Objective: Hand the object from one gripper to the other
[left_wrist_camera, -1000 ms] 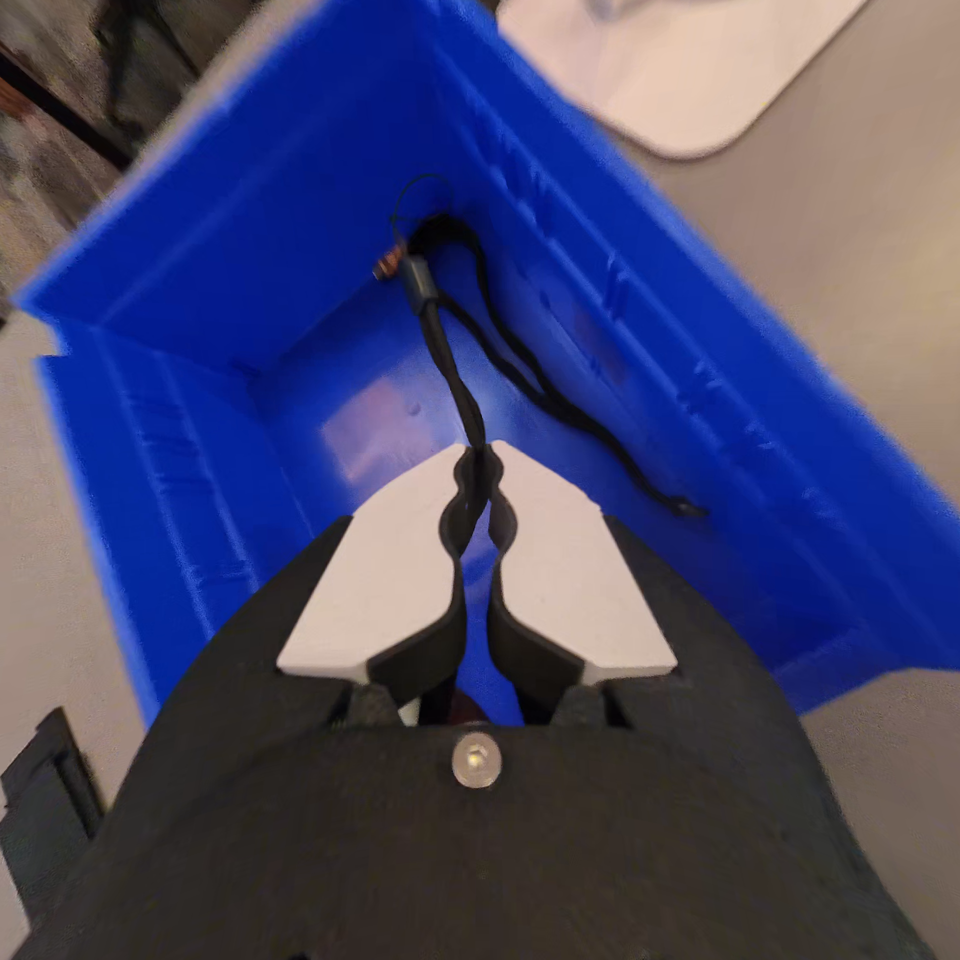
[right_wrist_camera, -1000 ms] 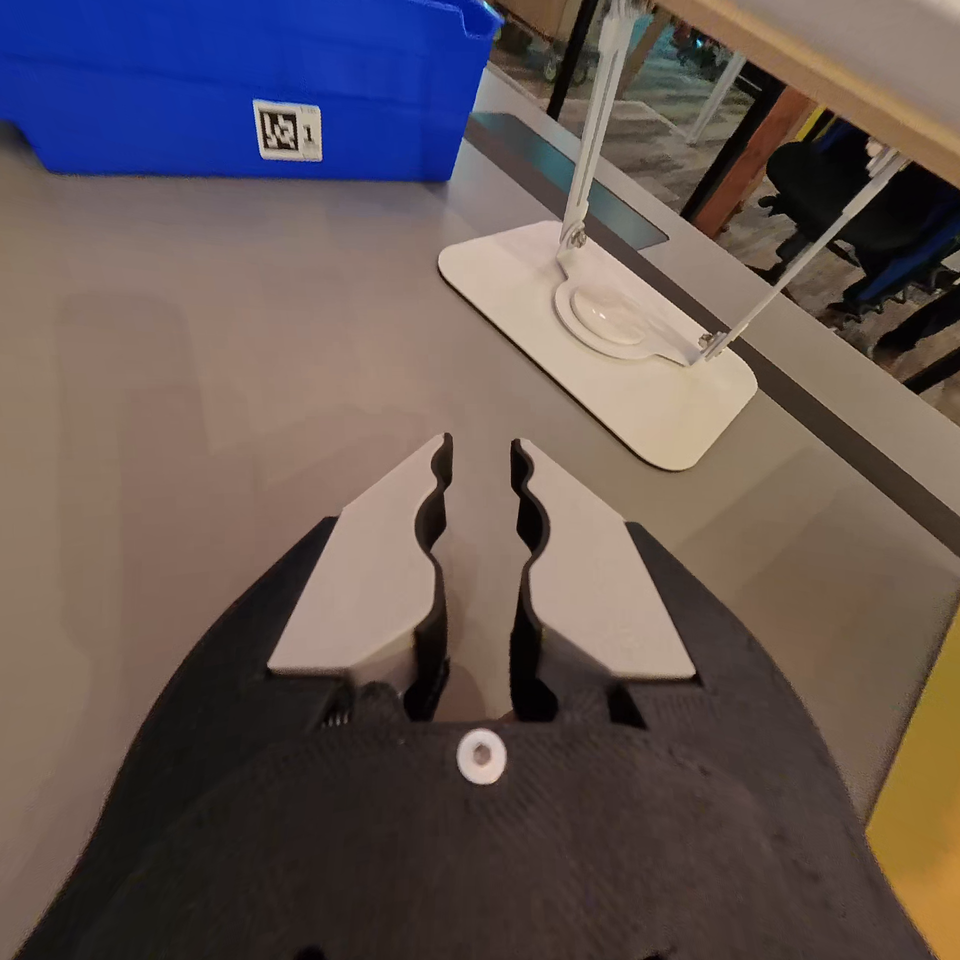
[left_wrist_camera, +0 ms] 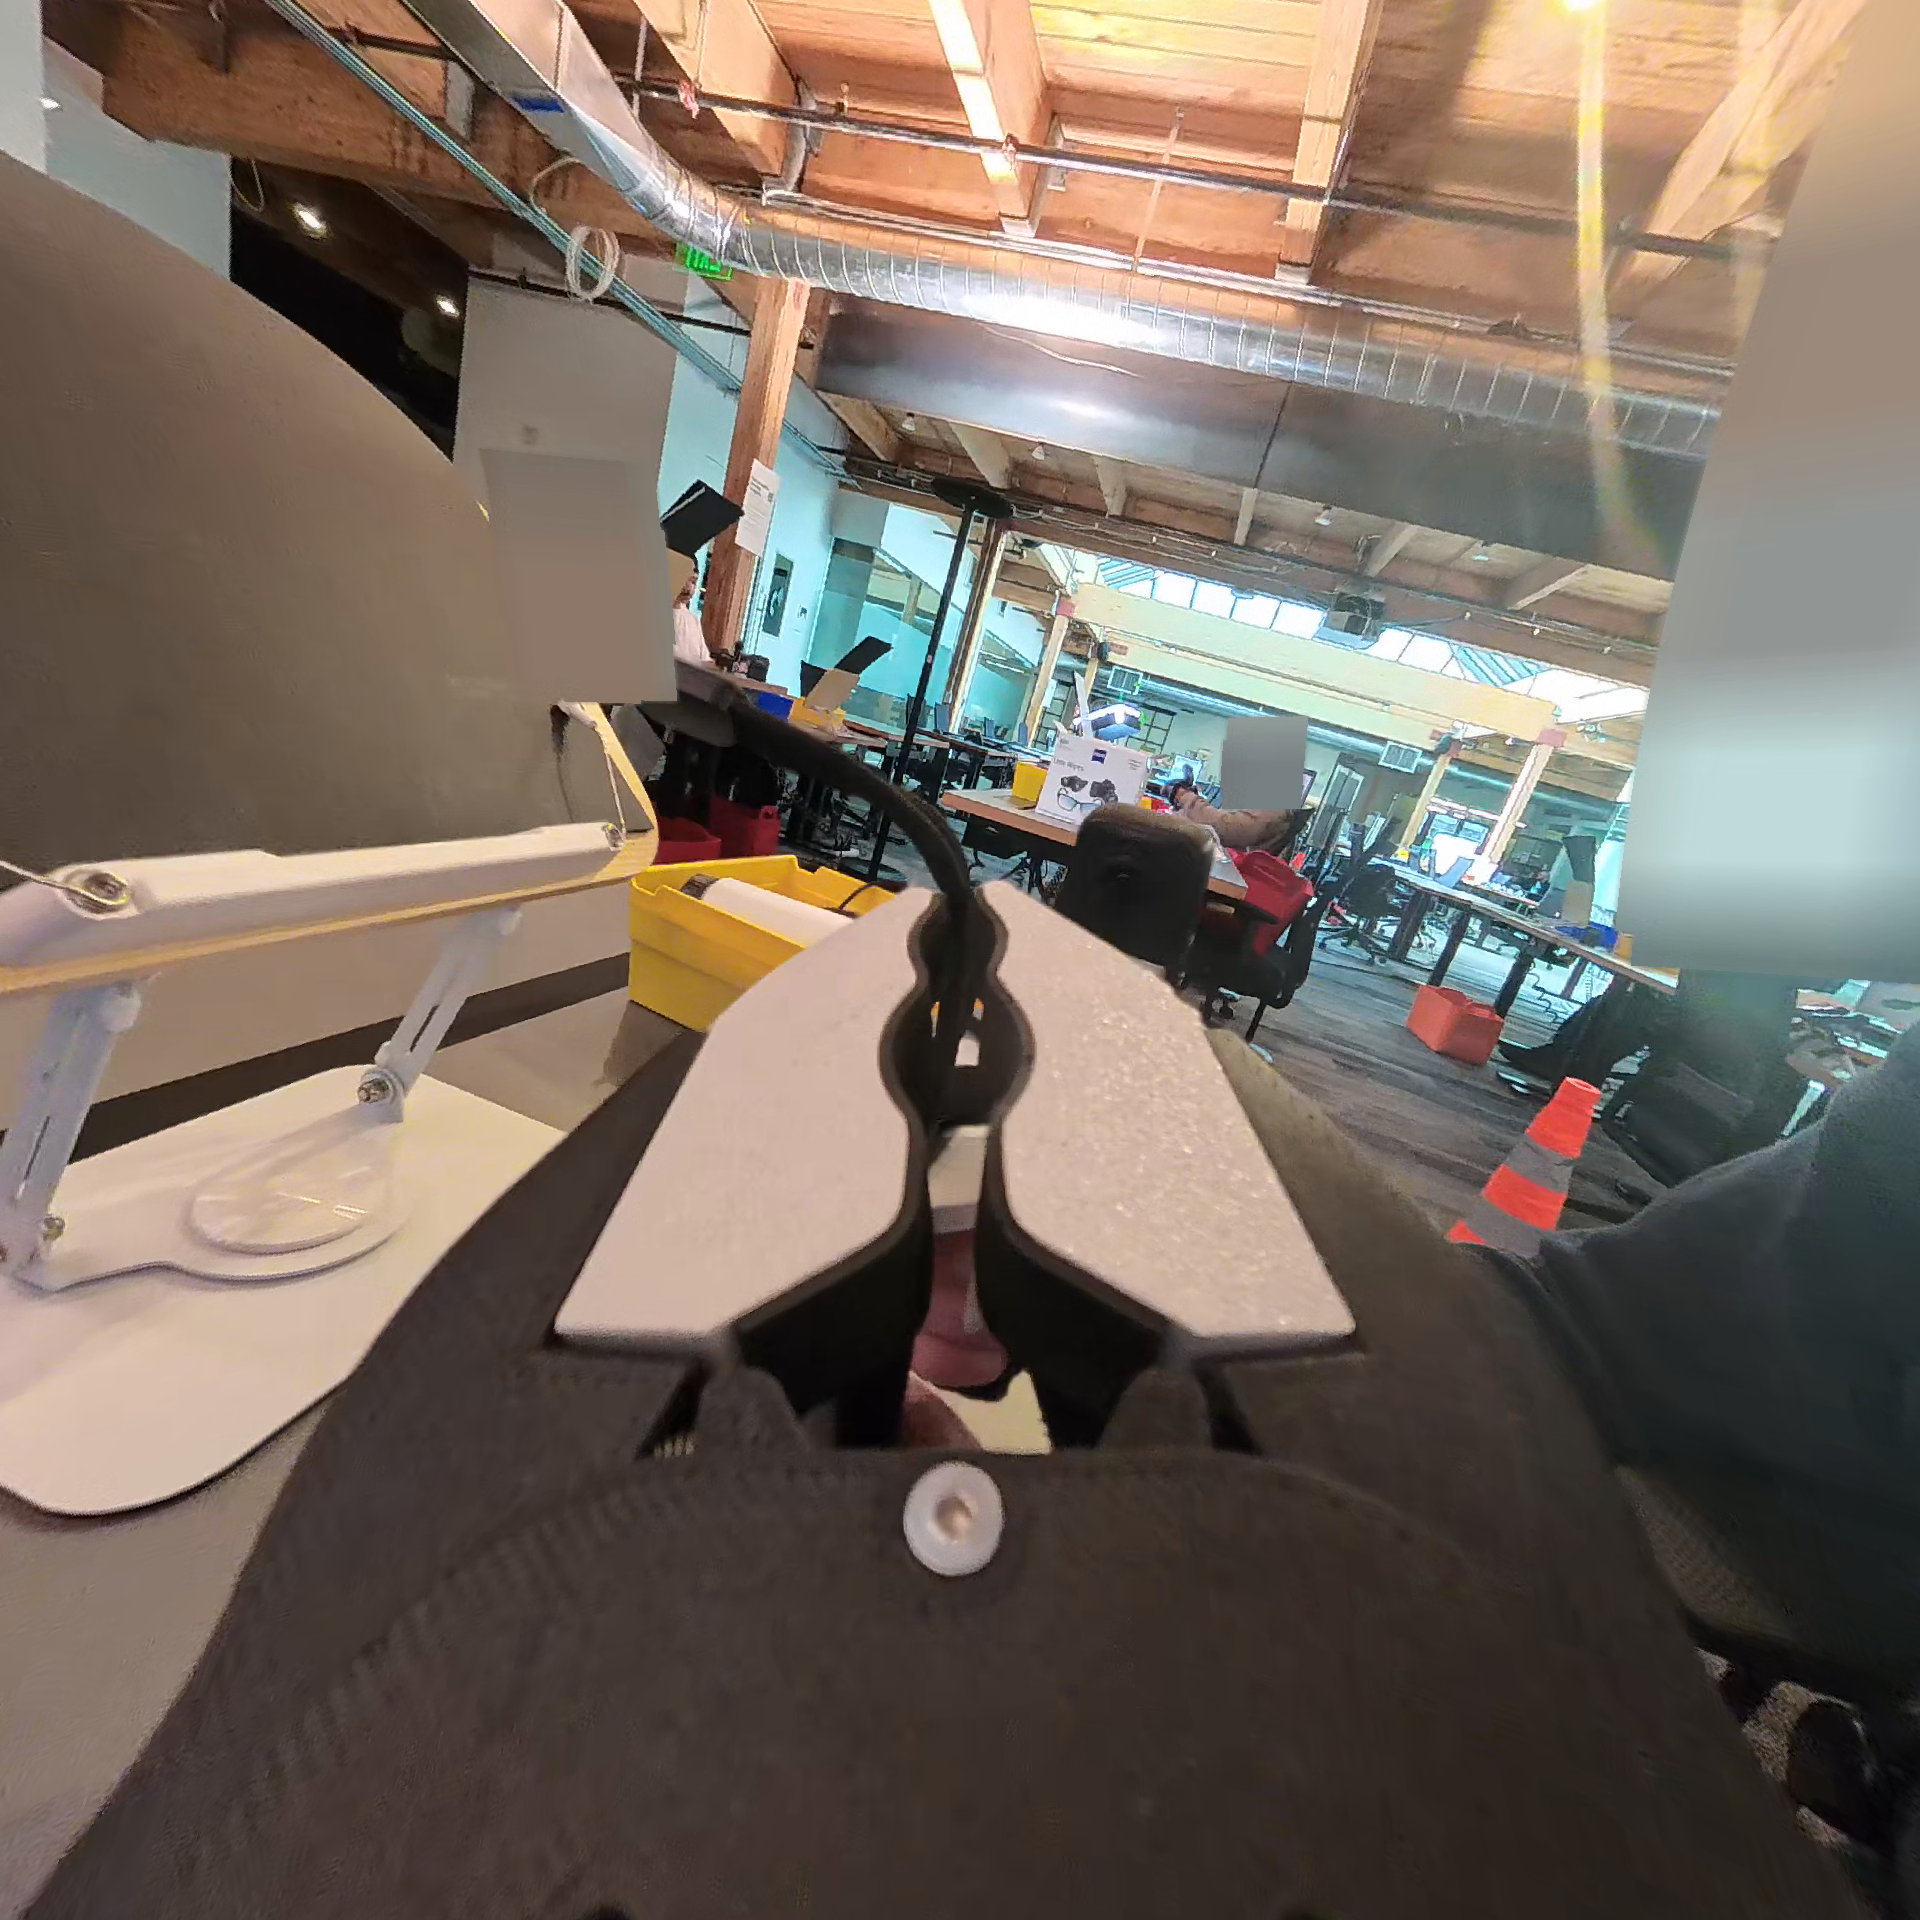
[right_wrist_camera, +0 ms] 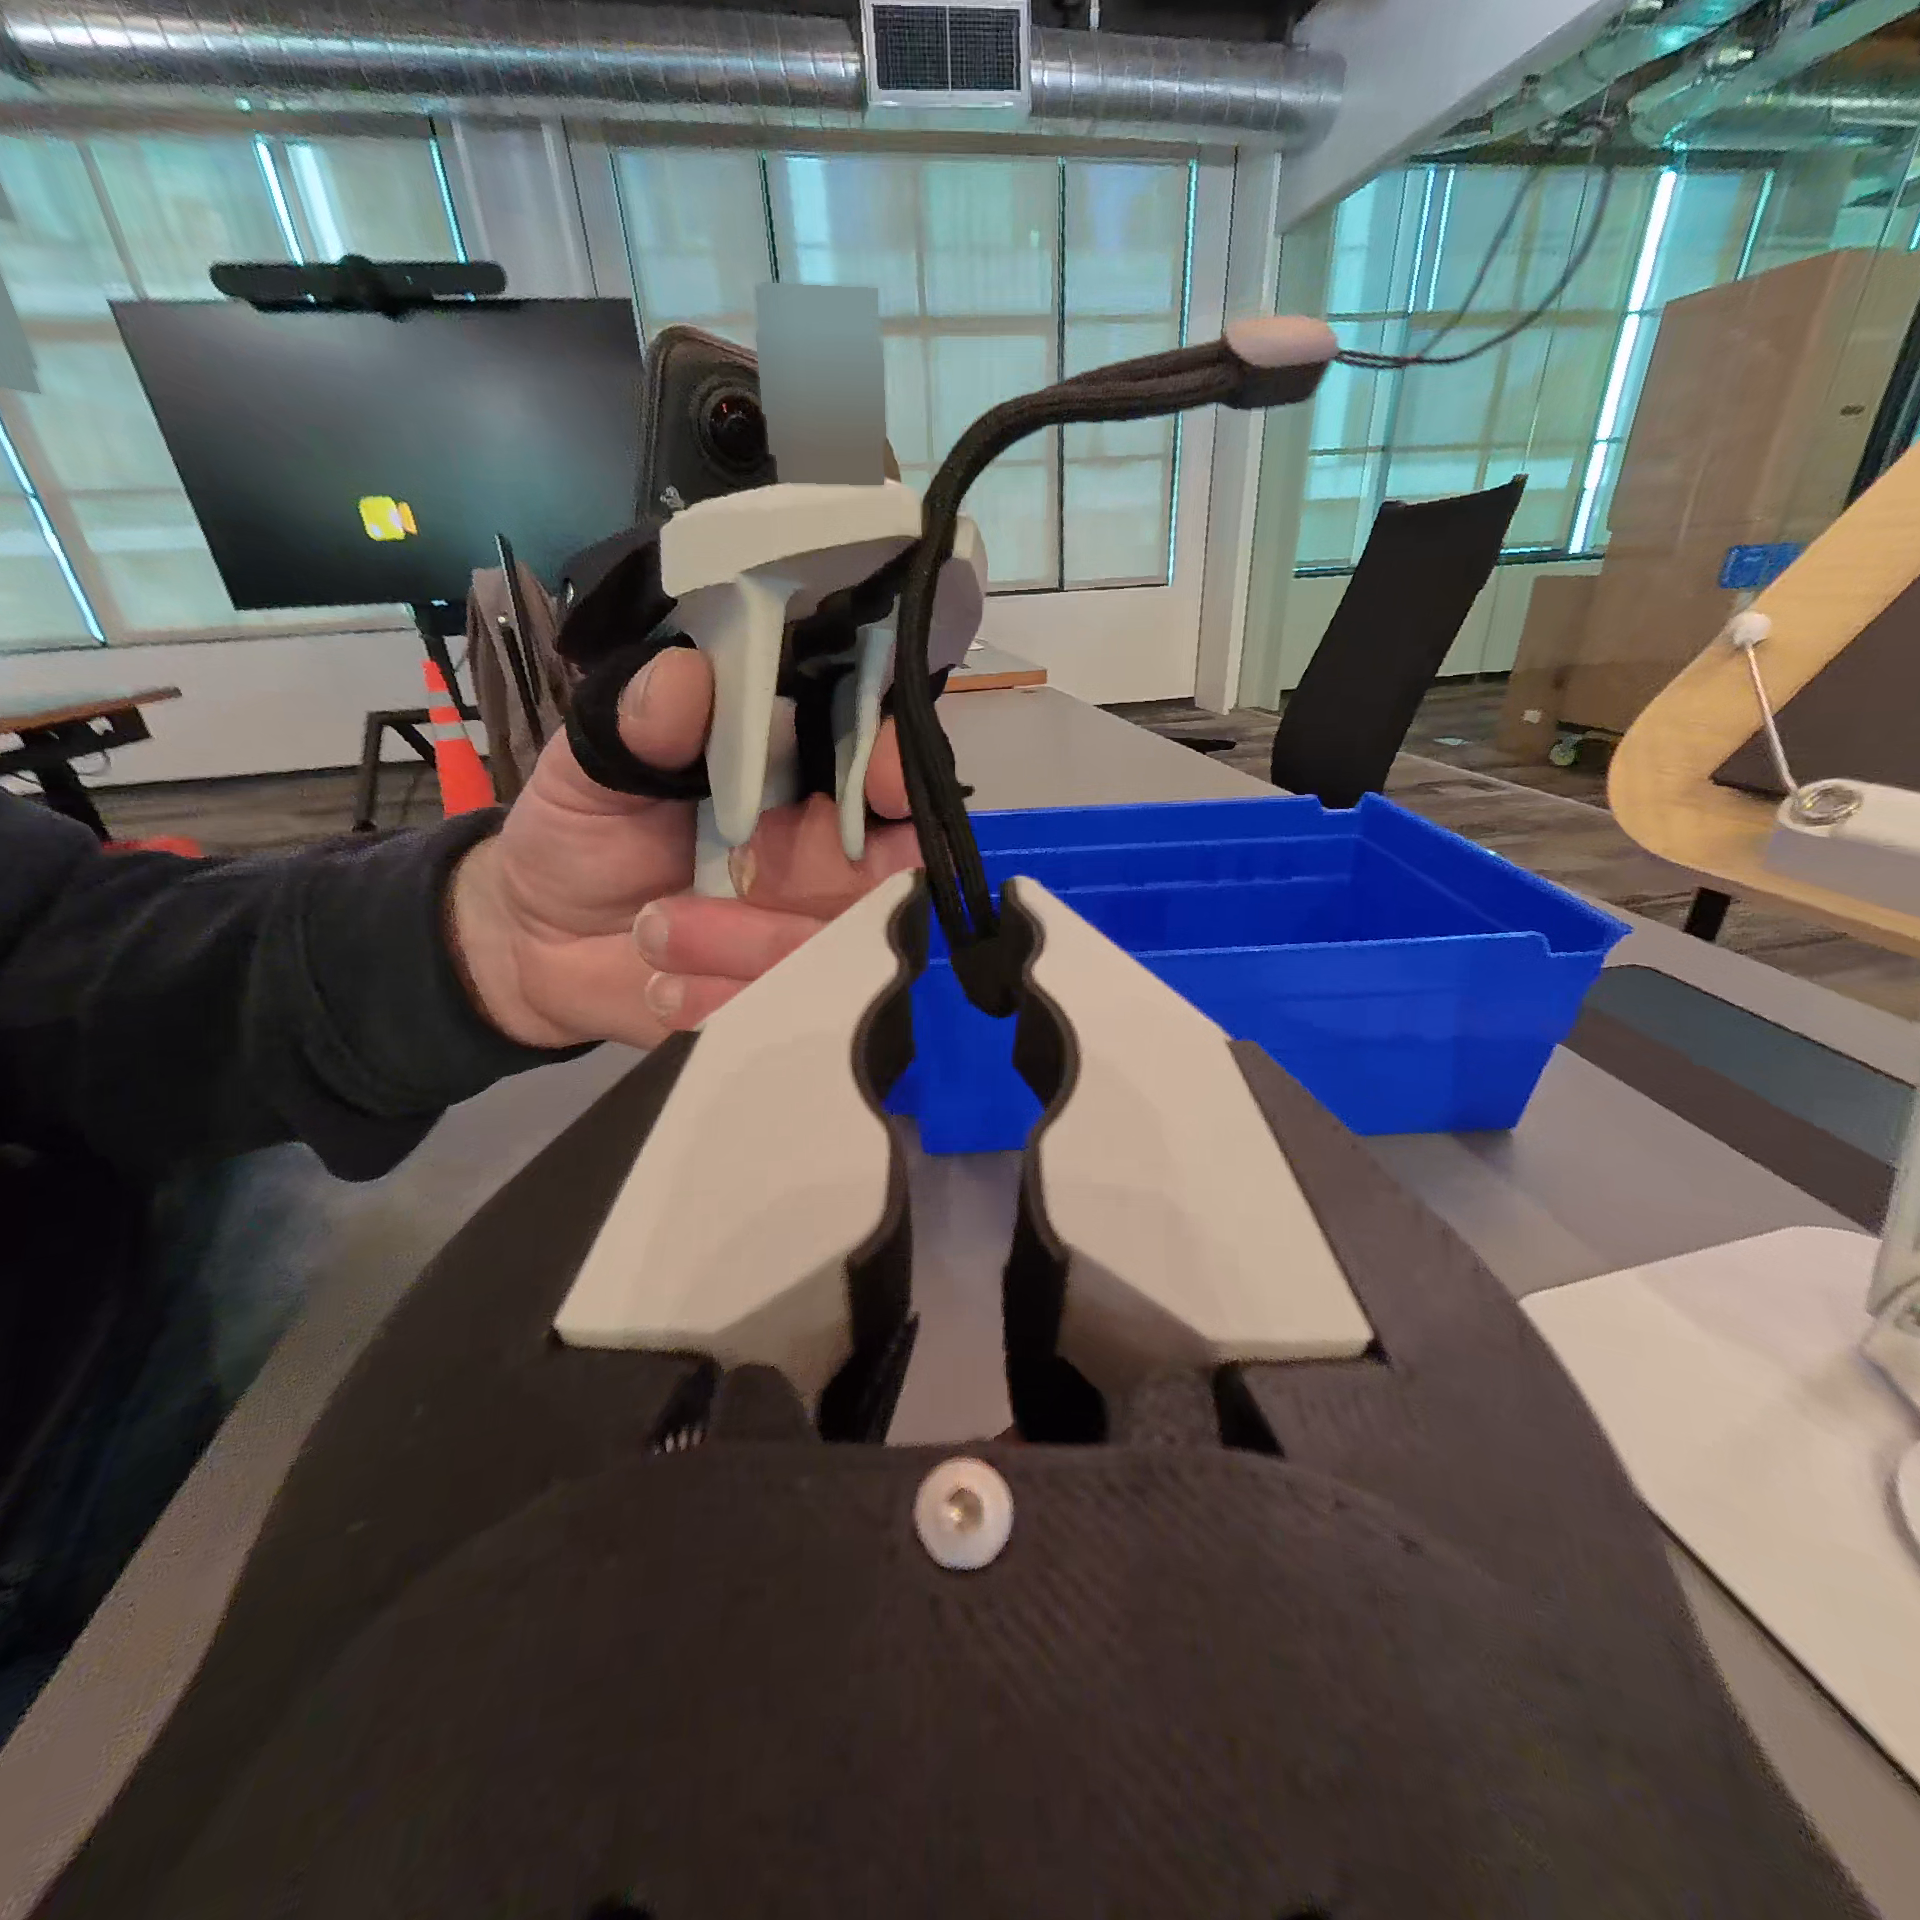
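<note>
A black braided cord [right_wrist_camera: 935, 727] with a grey tab [right_wrist_camera: 1278, 343] at its free end is the object. My left gripper [left_wrist_camera: 951, 914] is shut on the cord [left_wrist_camera: 951, 935], which arcs up and to the left from its tips. In the right wrist view a hand holds the left gripper [right_wrist_camera: 831, 582] up, and the cord hangs down from it. The cord's lower loop lies between the tips of my right gripper [right_wrist_camera: 964, 894], against the right finger. The right jaws stand a little apart with a visible gap.
A blue bin [right_wrist_camera: 1351, 997] stands on the grey table behind the right gripper. A white lamp base [left_wrist_camera: 208, 1299] sits left of the left gripper and also shows in the right wrist view [right_wrist_camera: 1714, 1403]. A yellow bin [left_wrist_camera: 707, 945] stands farther back. About 6 centimeters separates my left fingertips from my right.
My left gripper has lifted the cord out of the blue bin and turned level. My right gripper has risen from the table, and its tips now sit around the hanging cord.
</note>
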### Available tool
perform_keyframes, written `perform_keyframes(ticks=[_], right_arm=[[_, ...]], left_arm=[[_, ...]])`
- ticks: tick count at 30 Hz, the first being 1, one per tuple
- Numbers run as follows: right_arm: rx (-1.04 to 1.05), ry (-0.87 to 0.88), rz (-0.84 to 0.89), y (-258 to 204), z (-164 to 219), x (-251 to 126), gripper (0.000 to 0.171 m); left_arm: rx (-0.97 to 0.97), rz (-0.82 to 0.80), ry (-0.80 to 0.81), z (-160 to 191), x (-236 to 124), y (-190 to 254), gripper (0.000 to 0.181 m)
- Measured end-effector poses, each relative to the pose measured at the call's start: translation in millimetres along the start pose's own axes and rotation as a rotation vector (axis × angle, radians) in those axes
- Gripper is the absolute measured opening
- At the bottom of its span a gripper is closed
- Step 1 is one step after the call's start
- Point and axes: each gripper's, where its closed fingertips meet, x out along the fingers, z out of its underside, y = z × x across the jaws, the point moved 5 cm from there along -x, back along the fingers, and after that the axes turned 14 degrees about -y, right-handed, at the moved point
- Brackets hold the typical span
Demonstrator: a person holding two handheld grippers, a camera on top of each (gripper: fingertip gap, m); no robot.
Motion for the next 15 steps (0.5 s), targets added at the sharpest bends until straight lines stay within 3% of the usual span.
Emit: perform_keyframes(ticks=[8,15], right_arm=[[-0.102,-0.109,0.113,9,7,-13,0.001],[-0.256,-0.275,0.172,16,15,-33,0.001]], left_arm=[[0.033,-0.071,-0.067,12,-5,-8,0.003],[0.321,-0.329,-0.215,10,-25,-11,0.03]])
